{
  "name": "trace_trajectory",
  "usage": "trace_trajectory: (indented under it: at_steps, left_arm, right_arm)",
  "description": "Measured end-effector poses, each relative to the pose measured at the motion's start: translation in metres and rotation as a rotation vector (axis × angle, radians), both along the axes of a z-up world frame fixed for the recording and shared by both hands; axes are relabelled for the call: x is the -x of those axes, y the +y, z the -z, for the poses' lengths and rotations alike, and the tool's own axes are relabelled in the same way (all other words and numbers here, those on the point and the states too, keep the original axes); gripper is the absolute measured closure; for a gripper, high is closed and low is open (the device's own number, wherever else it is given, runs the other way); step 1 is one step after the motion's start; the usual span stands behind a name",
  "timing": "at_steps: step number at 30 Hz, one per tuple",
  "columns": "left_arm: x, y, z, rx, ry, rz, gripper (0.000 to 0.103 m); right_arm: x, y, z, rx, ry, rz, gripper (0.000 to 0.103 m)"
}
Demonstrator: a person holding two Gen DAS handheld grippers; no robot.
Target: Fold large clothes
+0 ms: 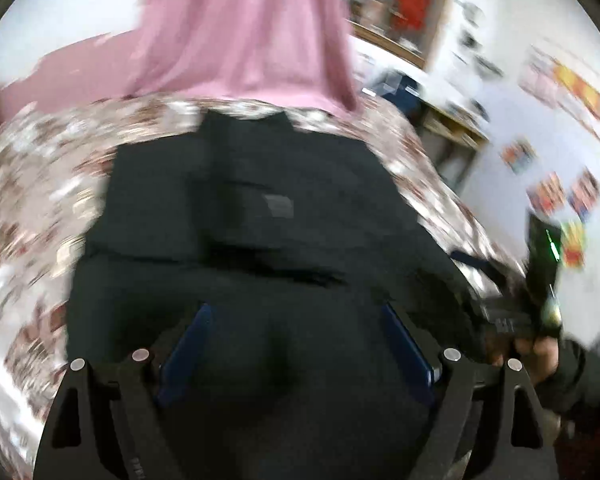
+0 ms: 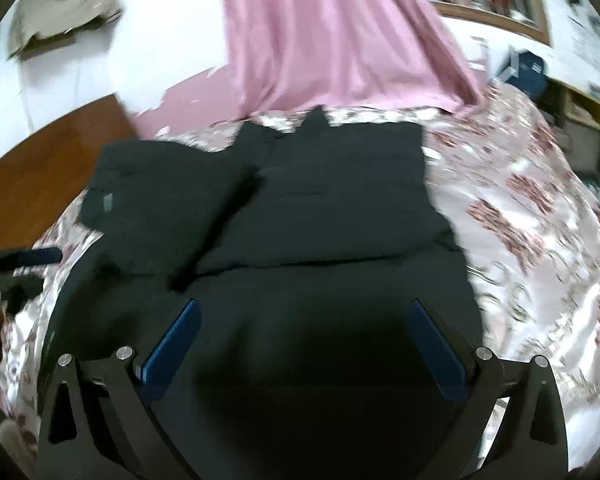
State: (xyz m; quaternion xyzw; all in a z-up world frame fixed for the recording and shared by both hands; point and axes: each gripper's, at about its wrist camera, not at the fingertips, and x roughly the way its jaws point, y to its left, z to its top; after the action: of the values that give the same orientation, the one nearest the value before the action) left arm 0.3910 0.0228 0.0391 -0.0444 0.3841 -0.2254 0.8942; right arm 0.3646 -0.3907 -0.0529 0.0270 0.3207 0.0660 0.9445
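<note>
A large black garment (image 1: 260, 220) lies spread on a floral bedspread (image 1: 40, 200), partly folded with a small grey label showing. It also shows in the right wrist view (image 2: 320, 200). My left gripper (image 1: 296, 316) is open over the garment's near edge, its blue pads wide apart. My right gripper (image 2: 304, 312) is open too, hovering over the near part of the garment. The right gripper and the hand holding it show at the right in the left wrist view (image 1: 512, 316). The left gripper's finger shows at the left edge of the right wrist view (image 2: 24, 258). Both views are blurred.
A pink curtain (image 2: 332, 40) hangs behind the bed. A brown wooden floor (image 2: 52, 160) lies to the left. A beige cloth (image 2: 64, 12) sits at the upper left. Shelves and a blue box (image 2: 528, 70) stand at the right, by a wall with posters (image 1: 560, 92).
</note>
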Motion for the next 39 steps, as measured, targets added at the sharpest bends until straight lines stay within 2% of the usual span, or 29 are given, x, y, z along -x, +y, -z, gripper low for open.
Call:
trace_trajectory:
  at_steps: [4,6,9,12,14,16,17,18,20,21,25,28,29,32,35,39]
  left_arm:
    - [-0.023,0.053,0.007,-0.036,0.045,-0.286,0.015]
    - [-0.036,0.077,0.012,0.005,0.086,-0.385,0.015]
    - [-0.053,0.102,0.023,0.071,0.140,-0.473,0.015]
    - [-0.069,0.107,0.034,0.067,0.162,-0.495,0.015]
    - [-0.082,0.105,0.035,0.059,0.171,-0.497,0.015]
    - [-0.099,0.100,0.034,0.056,0.179,-0.493,0.015]
    - [-0.105,0.098,0.034,0.054,0.181,-0.487,0.015]
    - [-0.108,0.096,0.031,0.049,0.177,-0.481,0.015]
    - [-0.117,0.087,0.027,0.030,0.159,-0.460,0.015]
    - [-0.122,0.081,0.026,0.020,0.148,-0.444,0.015]
    - [-0.139,0.059,0.033,-0.020,0.144,-0.418,0.015]
    - [-0.149,0.048,0.051,-0.041,0.184,-0.418,0.015]
    - [-0.152,0.046,0.059,-0.042,0.211,-0.421,0.015]
    - [-0.151,0.048,0.071,-0.010,0.236,-0.440,0.015]
    - [-0.145,0.050,0.065,0.006,0.207,-0.443,0.015]
    - [-0.136,0.040,0.042,0.038,0.068,-0.396,0.015]
  right_arm:
    - [-0.007,0.063,0.003,0.103,-0.021,-0.168,0.002]
    - [-0.012,0.094,0.004,0.178,-0.046,-0.223,0.002]
    - [-0.024,0.132,0.001,0.252,-0.093,-0.272,0.002]
    - [-0.043,0.154,-0.001,0.251,-0.093,-0.292,0.002]
    - [-0.056,0.163,-0.001,0.285,-0.094,-0.260,0.004]
    - [-0.068,0.161,-0.003,0.274,-0.101,-0.231,0.029]
    - [-0.073,0.153,-0.006,0.239,-0.096,-0.214,0.053]
    - [-0.073,0.145,-0.008,0.207,-0.108,-0.195,0.067]
    - [-0.066,0.123,-0.018,0.136,-0.153,-0.156,0.083]
    - [-0.063,0.115,-0.021,0.111,-0.169,-0.141,0.086]
    - [-0.051,0.050,-0.039,-0.024,-0.211,-0.045,0.089]
    - [-0.058,-0.004,-0.031,-0.099,-0.136,0.069,0.088]
    - [-0.061,-0.019,-0.024,-0.101,-0.103,0.108,0.084]
    - [-0.064,-0.055,-0.003,-0.072,-0.019,0.217,0.055]
    - [-0.052,-0.084,0.006,-0.083,0.013,0.275,0.051]
    - [-0.042,-0.104,0.000,-0.116,-0.035,0.294,0.049]
